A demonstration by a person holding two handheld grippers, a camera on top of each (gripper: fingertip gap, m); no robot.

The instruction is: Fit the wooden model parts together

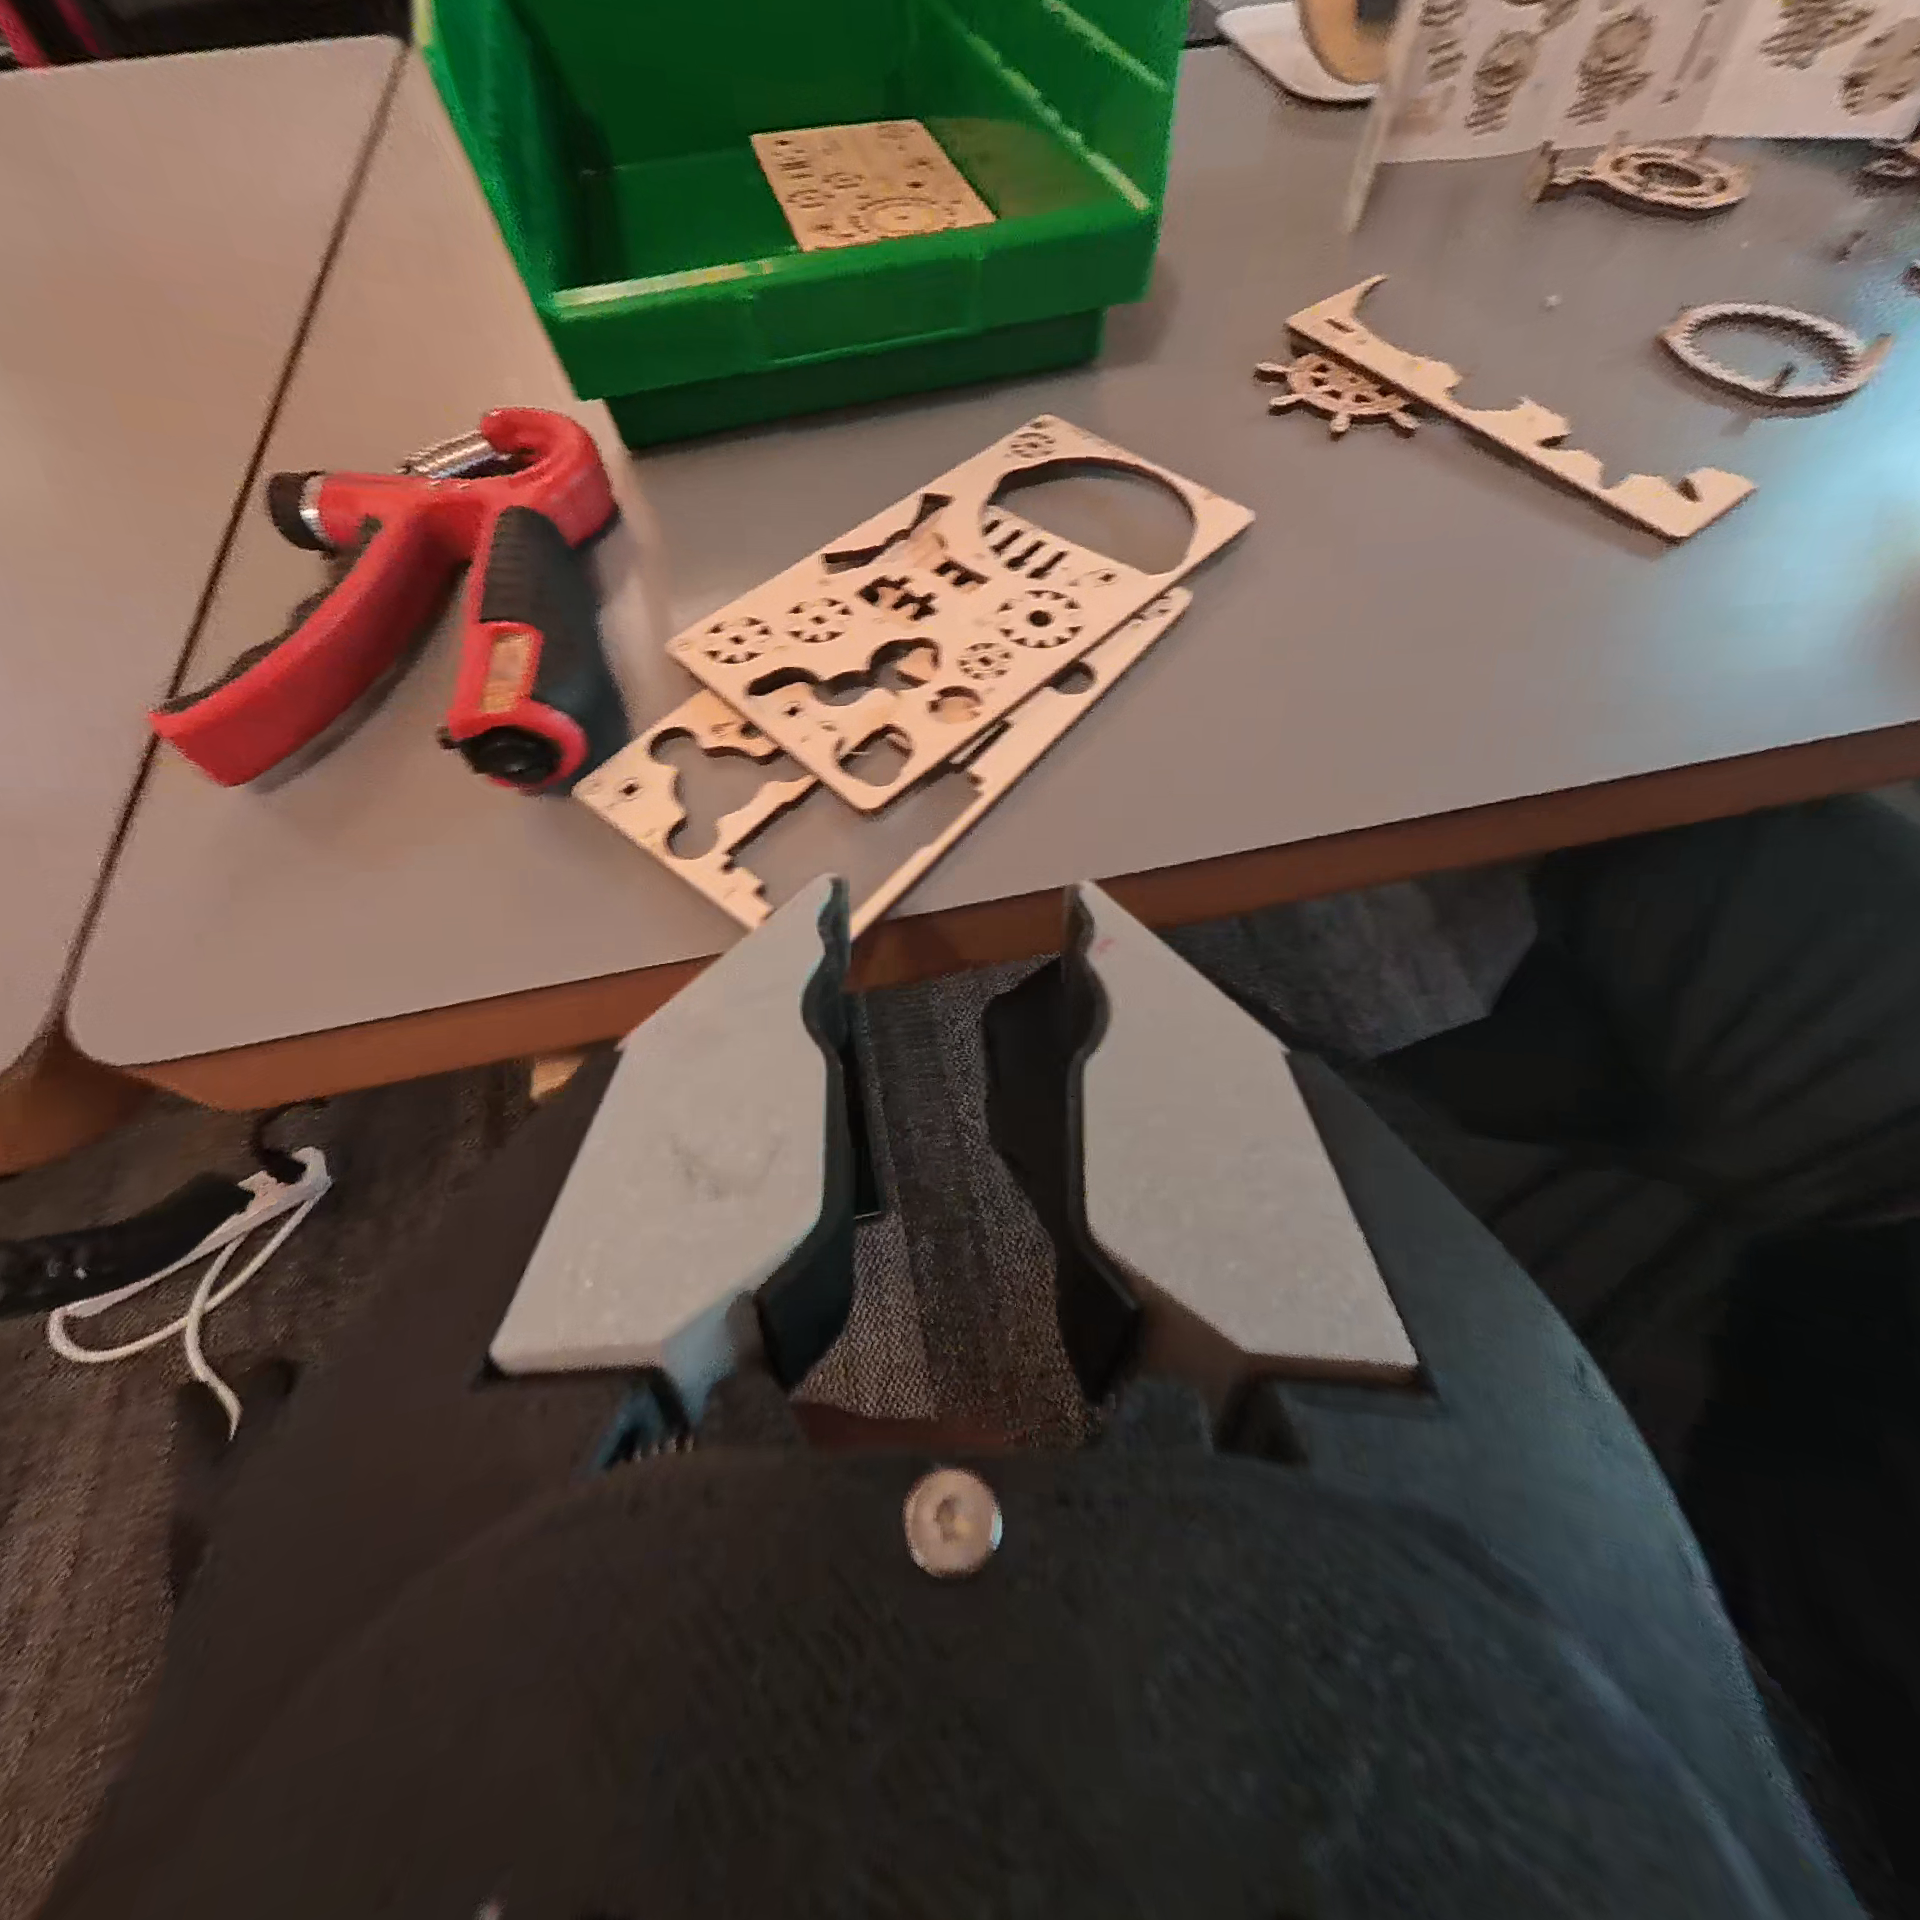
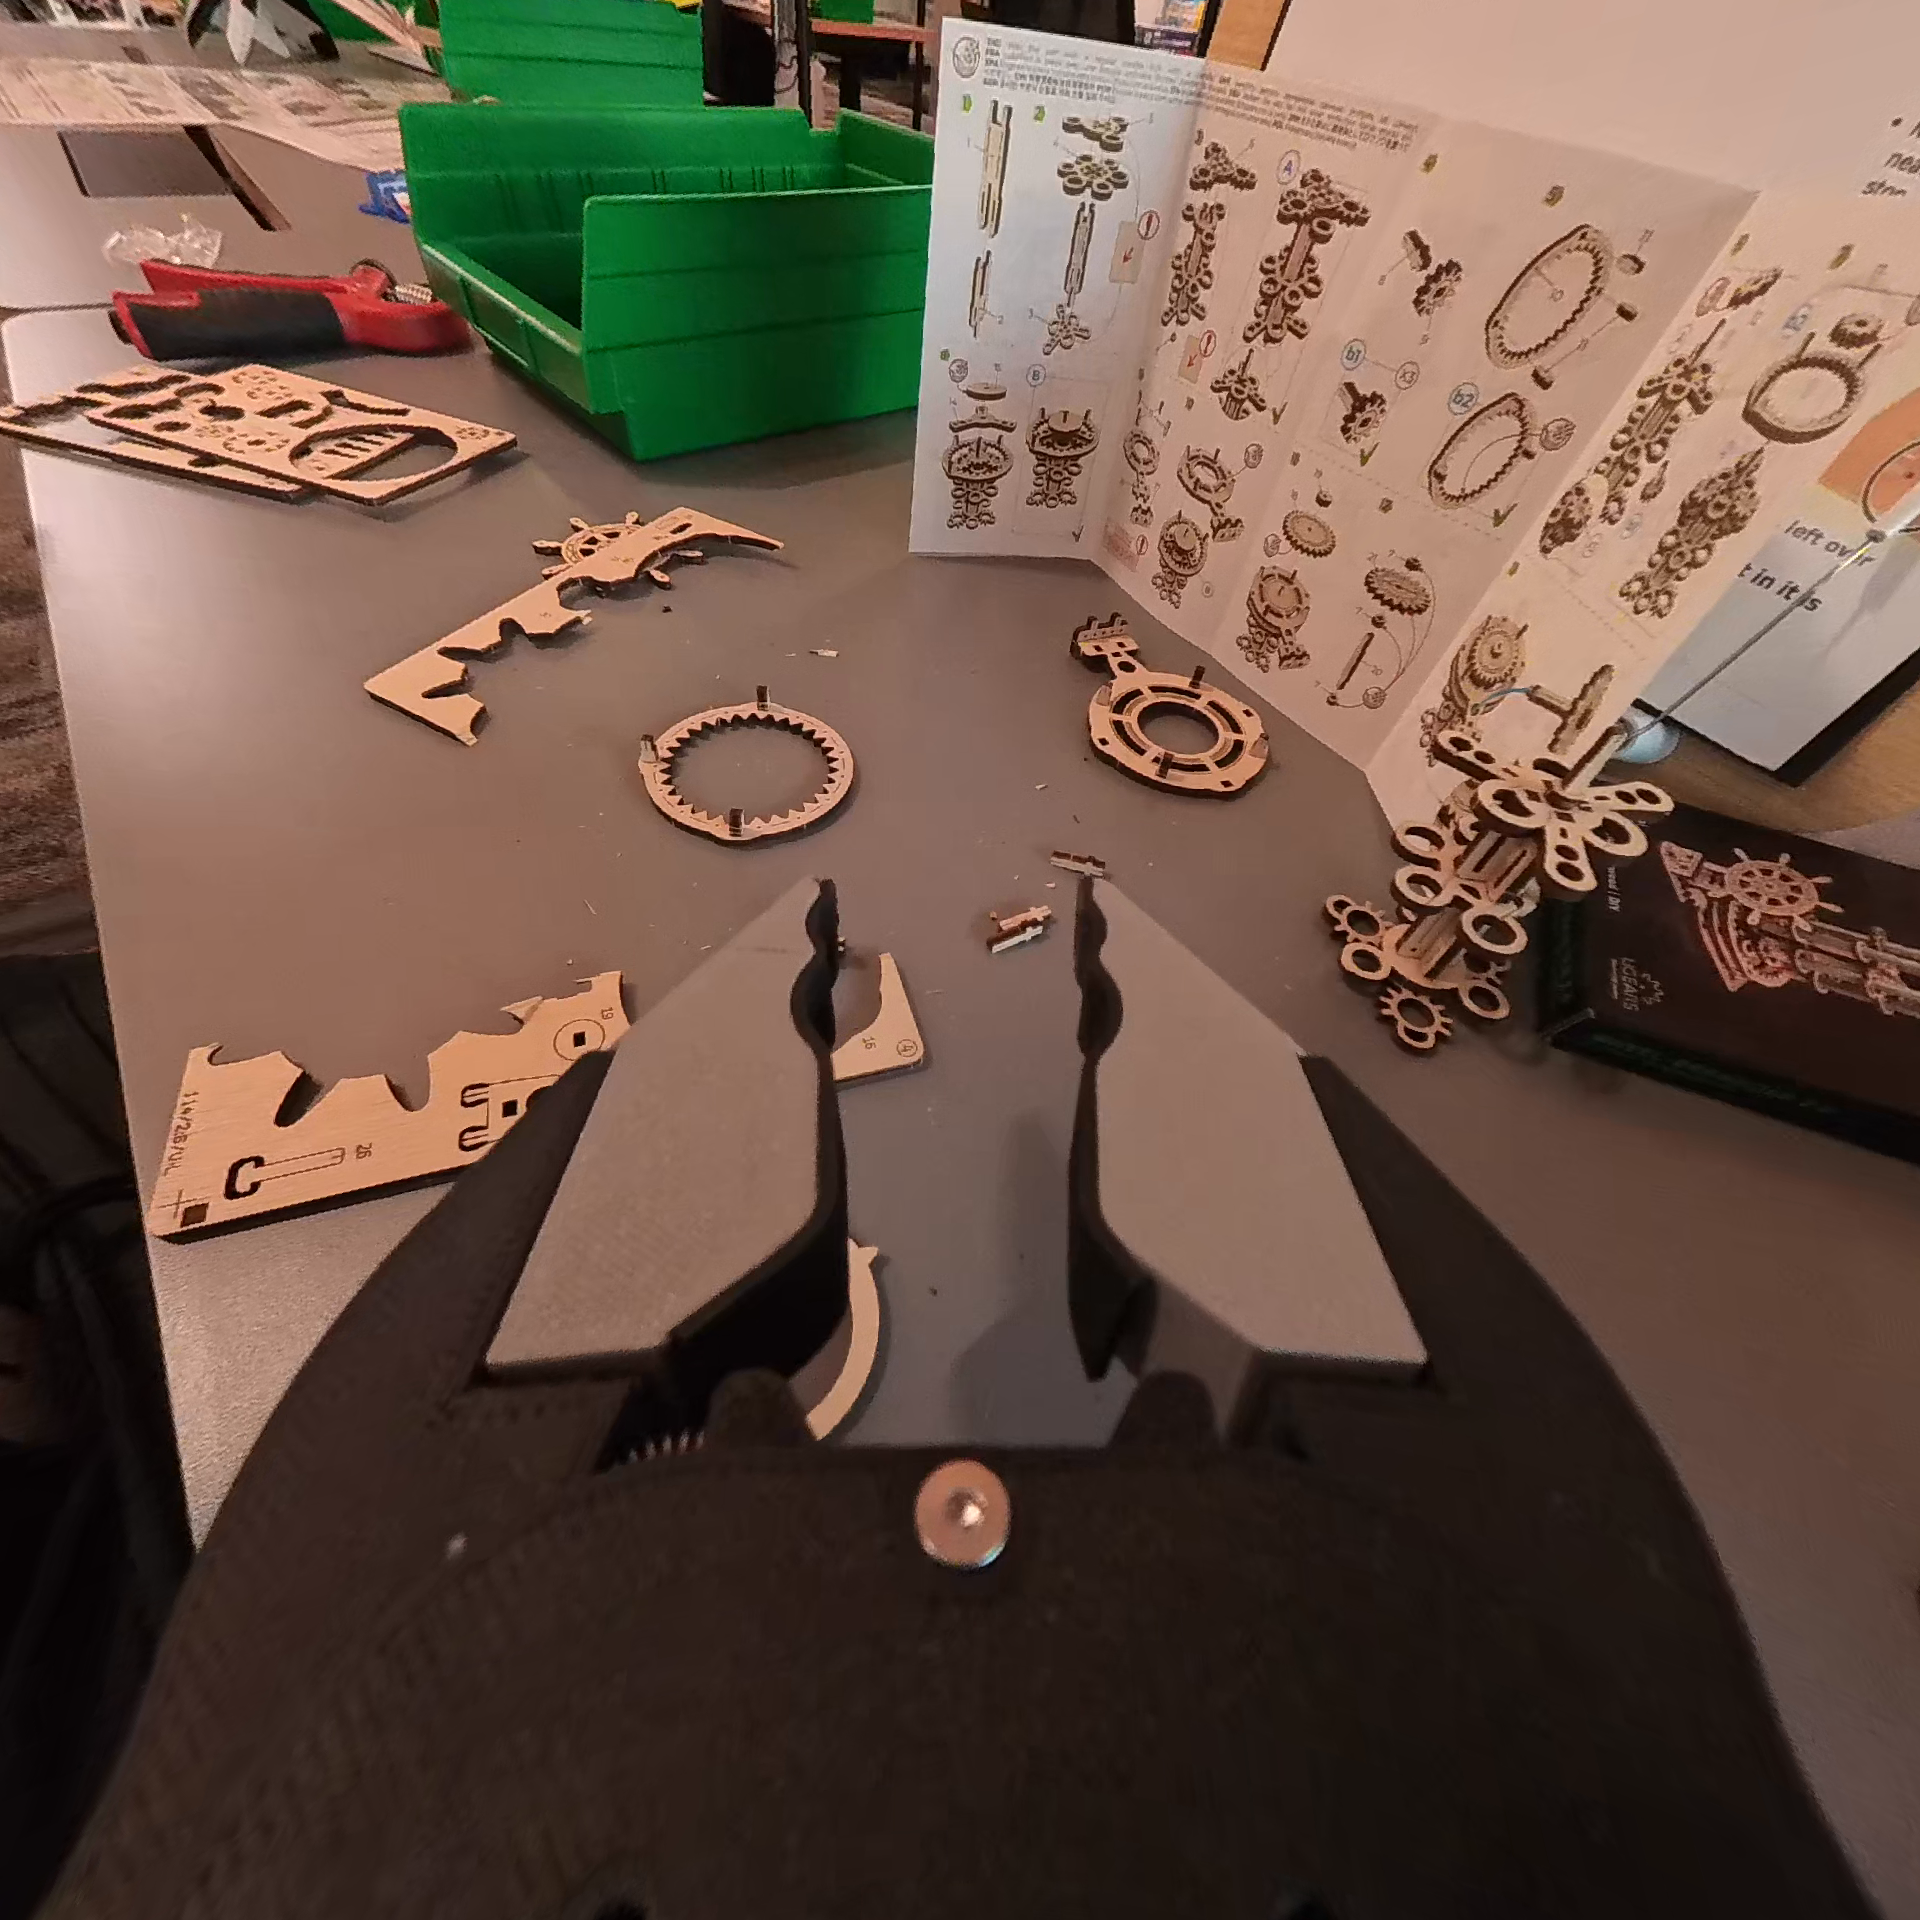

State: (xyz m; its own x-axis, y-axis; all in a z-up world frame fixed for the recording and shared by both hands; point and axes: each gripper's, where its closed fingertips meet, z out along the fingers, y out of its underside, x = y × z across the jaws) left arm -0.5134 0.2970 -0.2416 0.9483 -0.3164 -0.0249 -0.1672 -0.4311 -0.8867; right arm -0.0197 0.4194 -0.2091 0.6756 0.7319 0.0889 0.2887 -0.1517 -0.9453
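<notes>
My right gripper (image 2: pixel 954 899) is open and empty, low over the grey table (image 2: pixel 312 831). Two small wooden pegs (image 2: pixel 1018 925) lie just ahead between its tips. A toothed wooden ring (image 2: pixel 748 774) lies beyond, a round slotted base piece (image 2: pixel 1179 727) to its right, and a built wooden assembly of looped discs (image 2: pixel 1486 894) at the right. A cut-out sheet (image 2: pixel 353 1122) lies under the left finger. My left gripper (image 1: pixel 956 904) is open and empty, off the table's near edge, with two stacked punched sheets (image 1: pixel 935 634) just ahead.
A green bin (image 1: pixel 810 208) holds a wooden sheet (image 1: pixel 871 185). A red hand gripper tool (image 1: pixel 416 592) lies at the left. A folded instruction leaflet (image 2: pixel 1299 343) stands upright at the back. A dark box (image 2: pixel 1745 987) sits at the right. A ship-wheel piece on a jagged strip (image 2: pixel 582 603) lies mid-table. The round slotted base piece (image 2: pixel 1179 727) is closer to my right gripper, around 20 cm from its tips; the left tips are 50 cm off. My left wrist view (image 1: pixel 1659 179) looks at it from another angle.
</notes>
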